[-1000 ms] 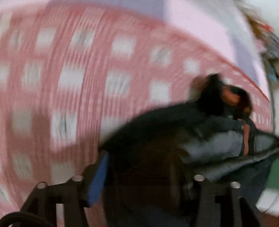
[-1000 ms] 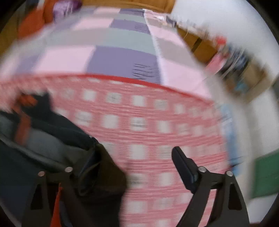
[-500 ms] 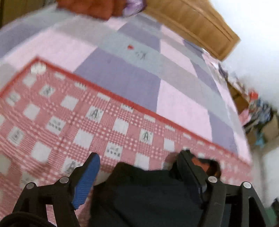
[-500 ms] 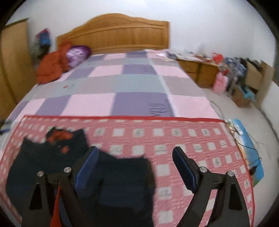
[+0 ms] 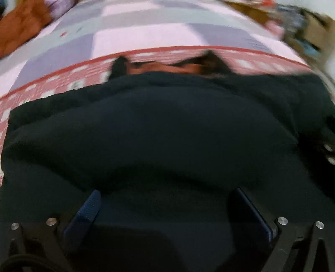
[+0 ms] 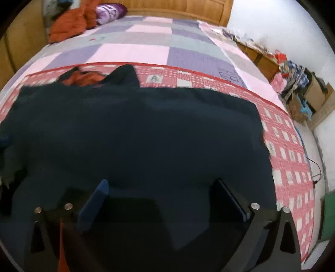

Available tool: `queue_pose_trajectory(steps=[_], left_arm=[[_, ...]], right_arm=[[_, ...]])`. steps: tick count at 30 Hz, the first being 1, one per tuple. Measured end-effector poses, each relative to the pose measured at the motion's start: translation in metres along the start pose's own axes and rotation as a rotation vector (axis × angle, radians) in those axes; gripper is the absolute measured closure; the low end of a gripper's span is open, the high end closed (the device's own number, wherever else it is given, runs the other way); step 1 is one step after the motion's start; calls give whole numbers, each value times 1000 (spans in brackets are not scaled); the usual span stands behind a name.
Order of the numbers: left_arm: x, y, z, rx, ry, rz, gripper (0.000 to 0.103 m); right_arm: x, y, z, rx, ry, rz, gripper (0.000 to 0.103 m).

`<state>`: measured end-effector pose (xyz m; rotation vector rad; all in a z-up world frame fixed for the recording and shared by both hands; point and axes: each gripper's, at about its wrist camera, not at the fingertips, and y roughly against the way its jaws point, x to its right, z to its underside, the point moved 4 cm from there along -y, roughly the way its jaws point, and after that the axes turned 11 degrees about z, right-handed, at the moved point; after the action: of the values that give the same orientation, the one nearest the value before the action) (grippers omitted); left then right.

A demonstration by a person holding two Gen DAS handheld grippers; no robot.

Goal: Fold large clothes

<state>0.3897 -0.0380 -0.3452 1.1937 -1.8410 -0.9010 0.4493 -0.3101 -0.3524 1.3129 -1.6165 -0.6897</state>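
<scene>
Bed (image 6: 146, 37) with a patchwork quilt, a checked cloth and a dark garment

A red-and-white checked cloth (image 6: 284, 150) covers the quilt's (image 5: 129, 39) near end from 9 to 3 o'clock. A large dark garment (image 6: 146, 129) lies spread flat on the cloth, its orange-lined collar (image 6: 83, 78) toward 11 o'clock. On the quilt at 11 o'clock, by the headboard (image 6: 201, 8), sit an orange bundle (image 6: 69, 25) and a purple pillow (image 6: 111, 11), just beside each other.

Left view motion-blurred; right sharper, dark fisheye corners; soft daylight
</scene>
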Motion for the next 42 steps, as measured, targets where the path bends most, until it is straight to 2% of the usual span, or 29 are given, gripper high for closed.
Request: queue_pose_trajectory(steps=[3, 7, 10, 13, 16, 18, 19, 21, 28, 31, 32, 33, 34, 36, 38, 40, 42], left_arm=[[-32, -16, -31, -15, 101, -54, 0], [-45, -25, -37, -7, 75, -120, 0], [-48, -27, -31, 12, 80, -129, 0], [-52, -27, -29, 38, 100, -123, 0], [-56, -21, -21, 61, 130, -129, 0], [-62, -18, -16, 77, 147, -139, 0], [-65, -17, -14, 83, 153, -143, 0], [-67, -20, -14, 80, 140, -152, 0], [-65, -25, -18, 37, 135, -173, 0], [-63, -8, -9, 43, 139, -181, 1], [-59, 1, -5, 61, 135, -179, 1], [-52, 14, 2, 92, 128, -158, 1], [-45, 25, 9, 119, 120, -135, 1], [-24, 49, 28, 171, 98, -88, 1], [1, 67, 53, 204, 79, -34, 1], [24, 71, 82, 200, 53, 8, 1], [34, 64, 101, 166, 33, 13, 1]], right_arm=[[-8, -23, -32, -29, 12, 7, 0], [-6, -36, -53, -10, 4, -12, 0], [5, -24, -56, 29, -50, -30, 0], [22, 21, -30, 136, -95, -57, 0], [40, 56, 22, 171, -101, 15, 0], [54, 60, 53, 136, -124, 74, 0], [61, 51, 68, 92, -142, 80, 0], [71, 33, 77, 59, -212, -11, 0], [79, -38, 8, 11, -229, 50, 0], [86, -48, -2, -7, -238, 33, 0], [88, -40, 0, 5, -237, 68, 0], [87, -31, 3, 25, -236, 107, 0], [82, -10, 8, 84, -235, 138, 0], [56, 33, 25, 209, -210, 54, 0], [21, 65, 47, 287, -145, -1, 0], [-6, 78, 66, 301, -93, -16, 0], [-27, 72, 82, 264, -41, -16, 0]])
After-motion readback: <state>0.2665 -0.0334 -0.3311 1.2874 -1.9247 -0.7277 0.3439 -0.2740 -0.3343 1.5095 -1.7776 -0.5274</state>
